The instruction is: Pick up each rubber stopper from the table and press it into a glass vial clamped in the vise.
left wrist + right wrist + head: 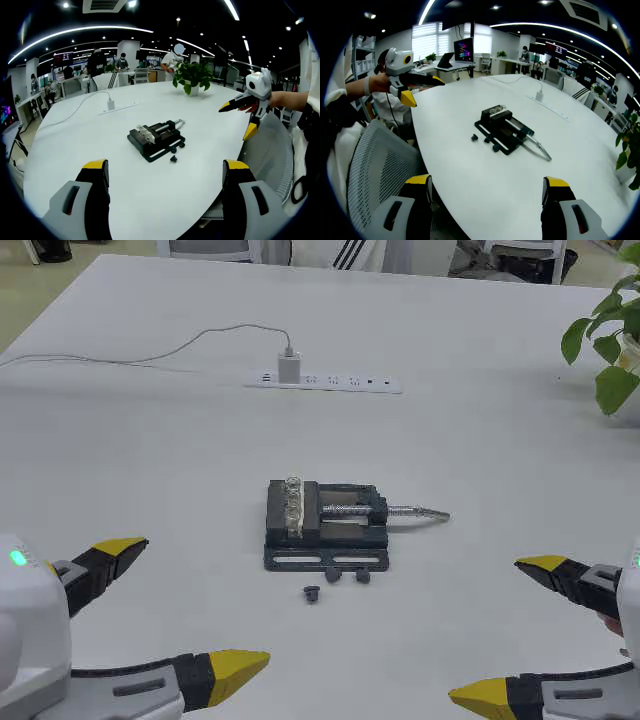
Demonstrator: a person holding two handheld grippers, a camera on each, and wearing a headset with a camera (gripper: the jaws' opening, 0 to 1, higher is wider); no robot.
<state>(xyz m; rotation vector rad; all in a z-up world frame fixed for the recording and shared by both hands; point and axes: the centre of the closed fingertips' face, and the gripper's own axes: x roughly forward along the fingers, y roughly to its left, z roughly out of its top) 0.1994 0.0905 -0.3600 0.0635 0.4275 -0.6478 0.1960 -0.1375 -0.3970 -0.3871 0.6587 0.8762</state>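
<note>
Both wide open, nothing held: left claw (200,600) lower left, right claw (488,628) lower right. Loose rubber stopper (312,593) lies on the desk (150,440) just below the vise (325,558).

The white table (480,440) carries a dark vise (325,530) near its middle, handle pointing right in the head view. A dark stopper (312,593) lies on the surface just in front of the vise, and two similar dark pieces (333,577) sit against the front edge of its base. Farther back lies a white power strip (325,381) with a charger (288,367) plugged in and its cable (130,358) trailing left, and a potted plant (610,340) stands near the right edge.
</note>
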